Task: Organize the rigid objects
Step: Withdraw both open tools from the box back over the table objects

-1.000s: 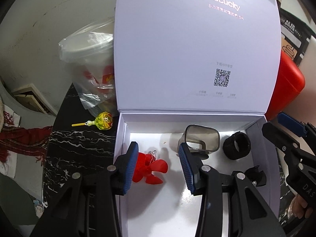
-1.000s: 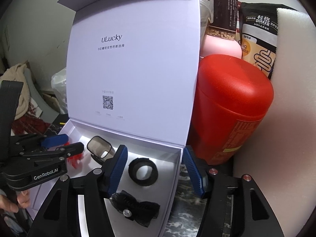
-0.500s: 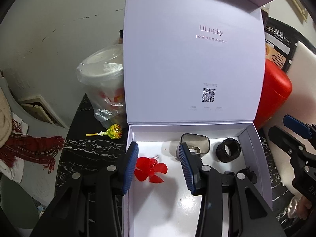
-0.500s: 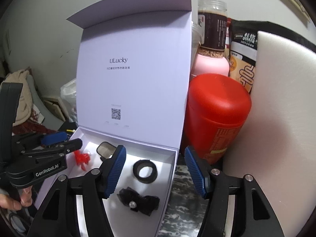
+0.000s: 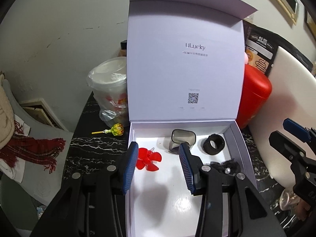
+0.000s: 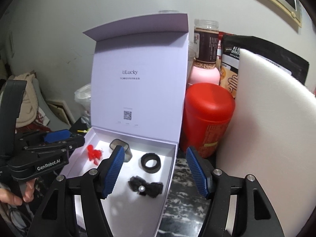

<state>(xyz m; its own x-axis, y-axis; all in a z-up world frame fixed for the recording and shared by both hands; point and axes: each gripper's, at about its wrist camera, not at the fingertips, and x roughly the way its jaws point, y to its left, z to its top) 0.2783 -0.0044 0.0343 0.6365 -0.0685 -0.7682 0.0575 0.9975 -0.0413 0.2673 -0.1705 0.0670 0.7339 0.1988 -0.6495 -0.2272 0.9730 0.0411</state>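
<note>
A white box (image 5: 242, 148) with its lid upright lies open on the dark marble table. Inside lie a red propeller (image 5: 149, 159), a grey square cup (image 5: 182, 140), a black ring (image 5: 214, 144) and a black clip piece (image 5: 227, 165). My left gripper (image 5: 157, 165) is open and empty above the box's near left part, the propeller just past its left finger. My right gripper (image 6: 154, 169) is open and empty over the box's right edge, with the ring (image 6: 151, 162) and black clip (image 6: 145, 186) between its fingers. The propeller (image 6: 93, 154) and cup (image 6: 121, 148) show there too.
A red canister (image 6: 207, 118) stands right of the box, with a white foam block (image 6: 272, 128), a jar (image 6: 205, 45) and a food bag behind. A bagged plastic tub (image 5: 110, 90) and a lollipop (image 5: 116, 129) lie left of the box.
Both grippers have pulled back and up from the box, so more of the lid and surroundings show. The objects in the box have not moved.
</note>
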